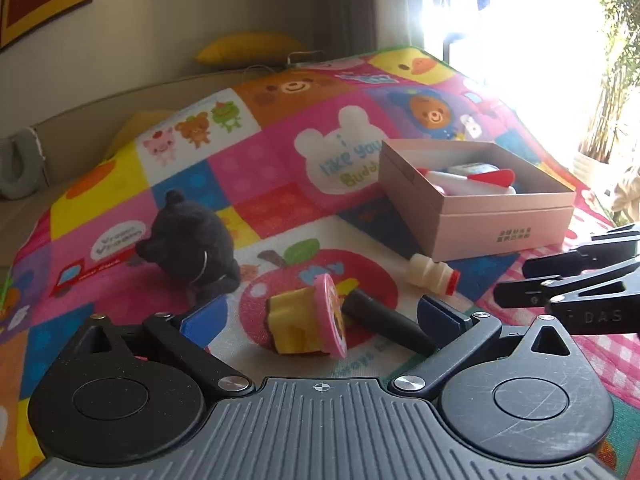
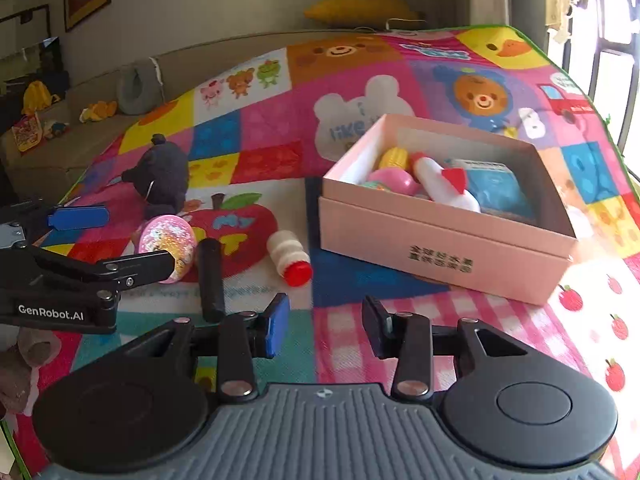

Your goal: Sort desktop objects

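My left gripper (image 1: 322, 316) stands wide open over the play mat. A pink-and-yellow toy (image 1: 312, 326) lies between its fingers, untouched by the pads. A black cylinder (image 1: 384, 326) lies just right of the toy. Beyond it, a small white bottle with a red cap (image 1: 434, 274) rests on its side near the pink box (image 1: 500, 232). My right gripper (image 2: 326, 330) is open with nothing in it, low over the pink checked patch in front of the box (image 2: 440, 248). The bottle (image 2: 289, 258) lies to its front left. The box holds several toys.
A black plush animal (image 1: 192, 244) sits on the mat at the left. The colourful mat (image 2: 400, 312) covers the whole work surface. A beige sofa with a yellow cushion (image 2: 360, 10) runs behind it, and a bright window stands at the right.
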